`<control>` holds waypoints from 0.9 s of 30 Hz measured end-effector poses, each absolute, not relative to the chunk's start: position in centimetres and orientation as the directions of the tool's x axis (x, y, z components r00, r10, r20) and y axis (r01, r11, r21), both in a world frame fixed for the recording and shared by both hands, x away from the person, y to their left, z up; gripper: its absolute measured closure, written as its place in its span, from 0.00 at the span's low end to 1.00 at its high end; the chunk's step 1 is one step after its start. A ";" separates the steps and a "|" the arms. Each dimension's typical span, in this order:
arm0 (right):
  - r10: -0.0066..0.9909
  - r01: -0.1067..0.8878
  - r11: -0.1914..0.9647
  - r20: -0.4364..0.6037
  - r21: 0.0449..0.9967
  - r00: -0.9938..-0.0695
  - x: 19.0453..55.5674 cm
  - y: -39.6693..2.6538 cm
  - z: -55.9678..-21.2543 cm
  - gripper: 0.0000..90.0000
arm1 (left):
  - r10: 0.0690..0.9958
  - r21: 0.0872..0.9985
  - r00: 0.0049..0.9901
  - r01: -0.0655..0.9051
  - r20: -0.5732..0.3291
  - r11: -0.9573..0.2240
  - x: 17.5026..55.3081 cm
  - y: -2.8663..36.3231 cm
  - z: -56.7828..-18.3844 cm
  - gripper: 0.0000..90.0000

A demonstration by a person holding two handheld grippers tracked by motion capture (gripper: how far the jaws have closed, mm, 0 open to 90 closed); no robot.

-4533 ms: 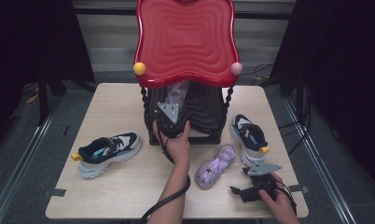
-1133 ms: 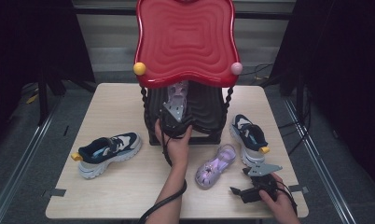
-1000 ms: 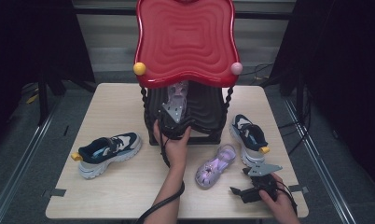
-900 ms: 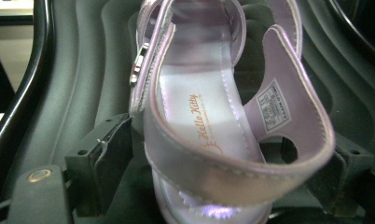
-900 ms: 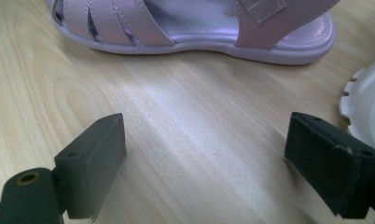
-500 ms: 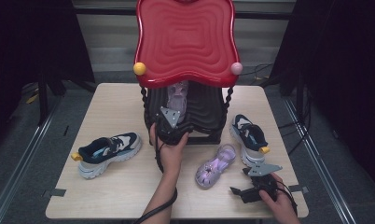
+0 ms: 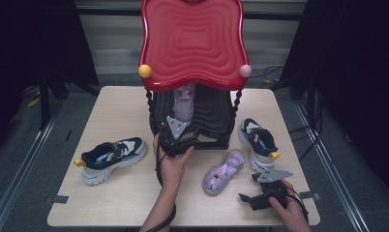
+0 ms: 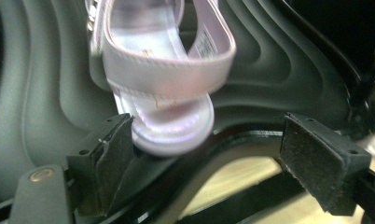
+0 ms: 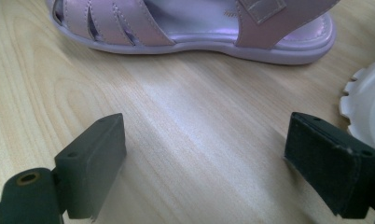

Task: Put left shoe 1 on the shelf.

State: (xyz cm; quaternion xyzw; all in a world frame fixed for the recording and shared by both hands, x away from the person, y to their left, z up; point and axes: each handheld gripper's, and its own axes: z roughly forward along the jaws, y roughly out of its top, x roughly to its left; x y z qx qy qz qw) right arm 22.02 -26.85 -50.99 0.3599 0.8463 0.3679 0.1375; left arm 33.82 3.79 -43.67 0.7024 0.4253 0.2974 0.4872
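A lilac sandal (image 7: 184, 104) lies on the black ribbed shelf (image 7: 214, 113) of a red-topped rack (image 7: 192, 43). My left gripper (image 7: 179, 122) is just in front of it, jaws open wide. In the left gripper view the sandal's heel (image 8: 169, 135) sits close by the left pad (image 8: 108, 163) while the right pad stands far off; the left gripper (image 8: 209, 140) grips nothing. A second lilac sandal (image 7: 225, 171) lies on the table. My right gripper (image 7: 246, 198) rests near the front edge, open (image 9: 204, 135), pointing at that sandal (image 9: 190, 28) a short way ahead.
A navy and white sneaker (image 7: 112, 154) lies on the left of the wooden table (image 7: 110, 208), another (image 7: 258, 140) right of the rack, its white sole (image 9: 367, 107) beside the right jaw. The red top overhangs the shelf. Twisted black posts (image 7: 237, 101) flank the rack.
My left gripper has drawn back a little from the rack toward the near side, its jaws still open; the sandal stays on the shelf. The right gripper has not moved.
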 end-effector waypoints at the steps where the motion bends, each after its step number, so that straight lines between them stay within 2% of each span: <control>1: 0.710 0.508 0.470 0.032 0.722 -0.703 22.0 -26.8 -51.0 0.13 | 0.882 0.935 0.471 0.313 -0.001 -0.167 33.7 3.9 -43.8 0.19; 18: 0.709 0.506 0.471 0.031 0.723 -0.705 22.0 -26.9 -51.0 0.13 | 0.825 0.931 0.565 0.302 -0.003 -0.204 31.7 5.7 -43.4 0.20; 24: 0.709 0.505 0.470 0.031 0.723 -0.705 22.0 -26.9 -51.0 0.13 | 0.781 0.915 0.623 0.291 0.040 -0.279 31.1 6.0 -43.3 0.20; 27: 0.709 0.505 0.471 0.031 0.723 -0.705 22.0 -26.8 -51.0 0.13 | 0.766 0.917 0.642 0.288 0.028 -0.275 30.8 6.3 -43.1 0.20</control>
